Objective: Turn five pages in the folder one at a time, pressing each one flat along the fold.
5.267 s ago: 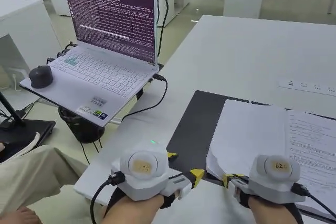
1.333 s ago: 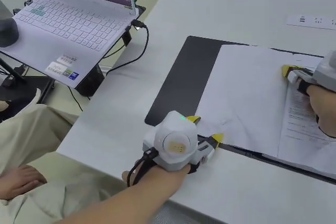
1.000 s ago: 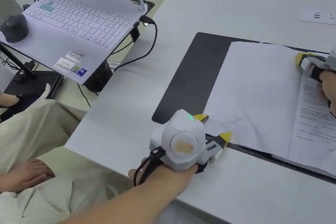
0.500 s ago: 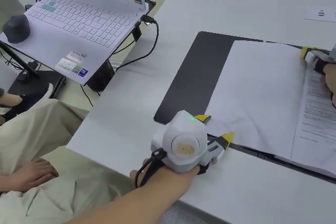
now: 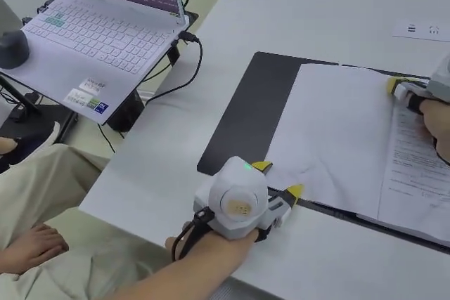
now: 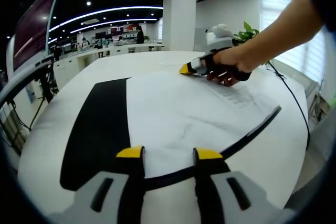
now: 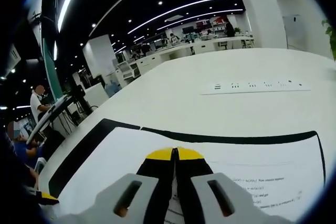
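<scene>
Now the folder lies open on the desk, its fold running away from the person. The right claw, closed on nothing, sits at the fold's far end. The left claw, parted and empty, rests on the blank page's near edge.

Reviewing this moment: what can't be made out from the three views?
1. Head view: text on the printed page is too small to read, and the picture's right edge cuts off the folder.
2. Right gripper view: the right gripper, jaws shut, hides what its tips touch.
3. Left gripper view: the left gripper covers the folder's near edge, so contact there is unclear.
</scene>
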A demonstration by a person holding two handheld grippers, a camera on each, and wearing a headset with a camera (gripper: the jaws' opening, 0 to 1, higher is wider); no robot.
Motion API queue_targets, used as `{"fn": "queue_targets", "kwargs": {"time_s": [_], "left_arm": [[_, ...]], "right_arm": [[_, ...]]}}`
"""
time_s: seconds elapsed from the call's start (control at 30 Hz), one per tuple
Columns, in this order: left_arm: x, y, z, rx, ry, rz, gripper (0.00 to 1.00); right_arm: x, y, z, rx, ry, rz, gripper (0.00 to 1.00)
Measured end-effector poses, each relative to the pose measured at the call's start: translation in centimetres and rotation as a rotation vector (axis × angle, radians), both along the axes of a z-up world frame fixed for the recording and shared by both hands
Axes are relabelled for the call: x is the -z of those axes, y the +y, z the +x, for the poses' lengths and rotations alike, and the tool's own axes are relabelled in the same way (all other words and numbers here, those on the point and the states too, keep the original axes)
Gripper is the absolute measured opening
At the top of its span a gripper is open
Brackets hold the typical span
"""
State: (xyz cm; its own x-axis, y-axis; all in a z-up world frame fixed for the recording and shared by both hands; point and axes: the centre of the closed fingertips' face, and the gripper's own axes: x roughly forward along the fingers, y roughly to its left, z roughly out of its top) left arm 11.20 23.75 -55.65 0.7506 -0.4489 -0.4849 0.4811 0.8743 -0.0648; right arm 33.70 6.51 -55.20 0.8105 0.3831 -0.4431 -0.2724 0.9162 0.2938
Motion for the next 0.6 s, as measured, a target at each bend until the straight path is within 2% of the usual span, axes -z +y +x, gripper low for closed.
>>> {"fn": "queue_targets", "kwargs": {"time_s": [0.1,0.13,0.27,0.37,0.6], "left_arm": [[0.0,0.0,0.0,0.0,0.001,0.0,0.36],[0.0,0.0,0.0,0.0,0.001,0.0,0.36],[0.1,0.1,0.0,0.0,0.002,0.0,0.36],[0.1,0.1,0.1,0.001,0.001,0.0,0.36],[0.1,0.1,0.0,0.0,0.004,0.0,0.36]], "right_arm": [[-0.8,0.6,-1.7,-0.001,0.006,0.007,0.0],[-1.4,0.9,-2.7,-0.003,0.005,0.007,0.0],[-1.0,0.7,-3.0,-0.016,0.006,0.01,0.0],[-1.8,1.3,-4.7,-0.027,0.008,0.014,0.0],[-2.1,1.7,-6.4,-0.041,0.027,0.027,0.0]]}}
